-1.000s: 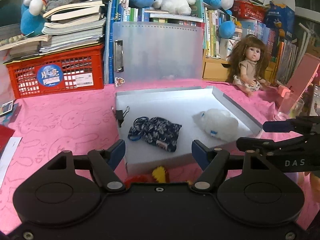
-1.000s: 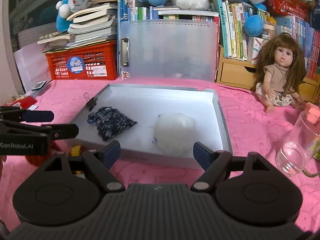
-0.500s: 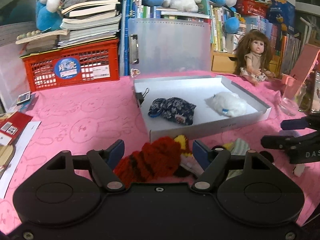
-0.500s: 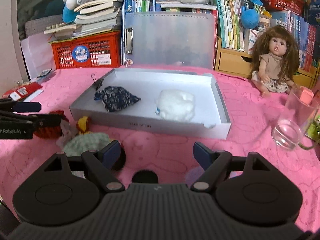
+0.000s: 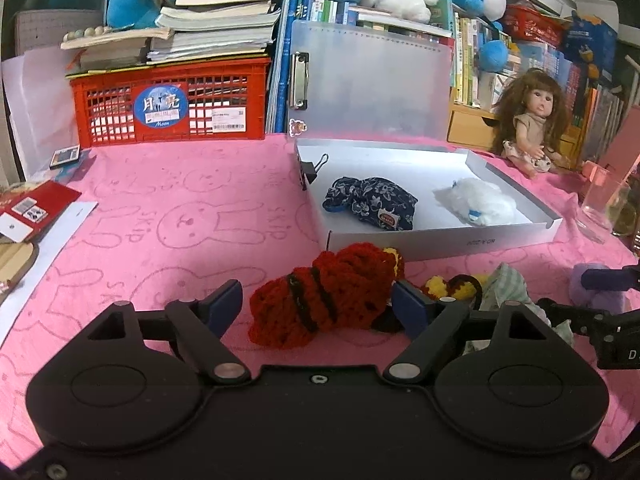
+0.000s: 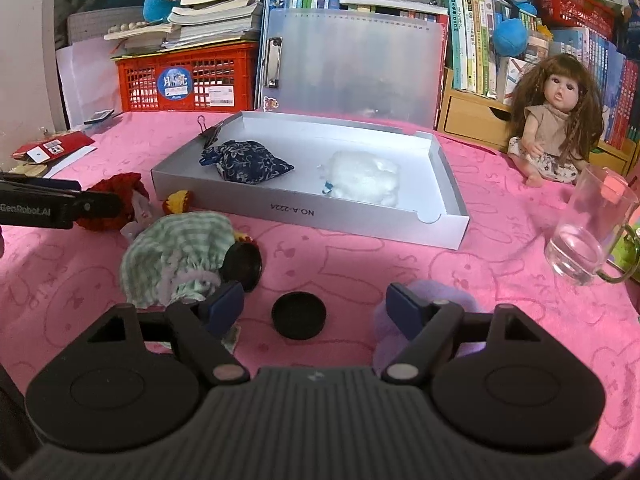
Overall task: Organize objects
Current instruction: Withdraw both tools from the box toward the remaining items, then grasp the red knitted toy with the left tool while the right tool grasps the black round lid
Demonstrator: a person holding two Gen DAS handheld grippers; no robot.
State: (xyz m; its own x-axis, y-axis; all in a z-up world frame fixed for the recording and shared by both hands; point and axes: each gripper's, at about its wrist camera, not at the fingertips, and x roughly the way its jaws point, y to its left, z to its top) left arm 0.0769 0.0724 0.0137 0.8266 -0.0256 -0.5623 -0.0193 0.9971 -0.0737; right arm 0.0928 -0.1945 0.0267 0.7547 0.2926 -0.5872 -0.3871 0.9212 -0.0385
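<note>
Pink bunny-print desk (image 5: pixel 168 216), and the red crochet toy (image 5: pixel 324 300) sits just before the white box (image 5: pixel 440 240), between the wide-open, empty left hand-held gripper (image 5: pixel 318 304) fingers; looks soft and light, so pinch its thick middle.

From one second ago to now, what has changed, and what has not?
Both grippers pulled back from the white box; the left gripper now frames the red crocheted toy, the right gripper a black cap. Both remain open, gripping nothing. Blue pouch and white fluff stayed inside.

Right tool (image 6: pixel 315 307) gapes wide above a black lid (image 6: pixel 299 315), green checked cloth (image 6: pixel 176 258) just left
</note>
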